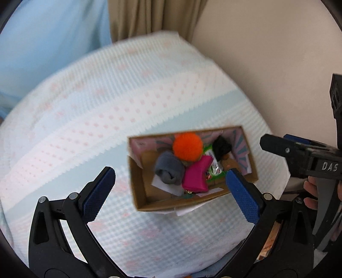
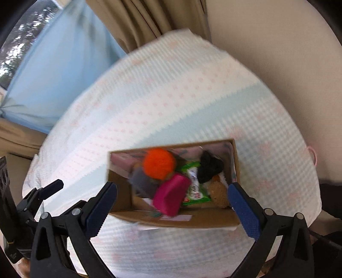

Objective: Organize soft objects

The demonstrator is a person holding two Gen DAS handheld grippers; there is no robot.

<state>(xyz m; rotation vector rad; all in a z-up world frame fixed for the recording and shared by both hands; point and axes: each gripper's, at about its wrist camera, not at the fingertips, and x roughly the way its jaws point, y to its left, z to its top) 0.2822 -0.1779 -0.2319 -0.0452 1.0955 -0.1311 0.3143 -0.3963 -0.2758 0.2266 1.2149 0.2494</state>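
Observation:
An open cardboard box point(image 1: 139, 192) point(image 2: 119, 186) stands on a table with a pale checked cloth point(image 1: 85, 117) point(image 2: 171, 96). In it lie an orange pompom point(image 1: 187, 146) point(image 2: 159, 163), a rolled grey sock point(image 1: 170, 170) point(image 2: 142, 184), a magenta pouch point(image 1: 195, 176) point(image 2: 171, 195), a black soft item point(image 1: 221, 146) point(image 2: 208, 166), a green packet point(image 2: 194, 190) and a brown fuzzy item point(image 2: 218, 193). My left gripper point(image 1: 170, 182) is open and empty above the box. My right gripper point(image 2: 172, 200) is open and empty above the box; it also shows at the right of the left wrist view point(image 1: 299, 154).
Beige curtains point(image 1: 149, 17) point(image 2: 149, 19) and a light blue curtain point(image 1: 42, 42) point(image 2: 53, 74) hang behind the table. A beige wall point(image 1: 267, 64) point(image 2: 277, 53) is on the right. The left gripper's body shows at the left edge of the right wrist view point(image 2: 32, 198).

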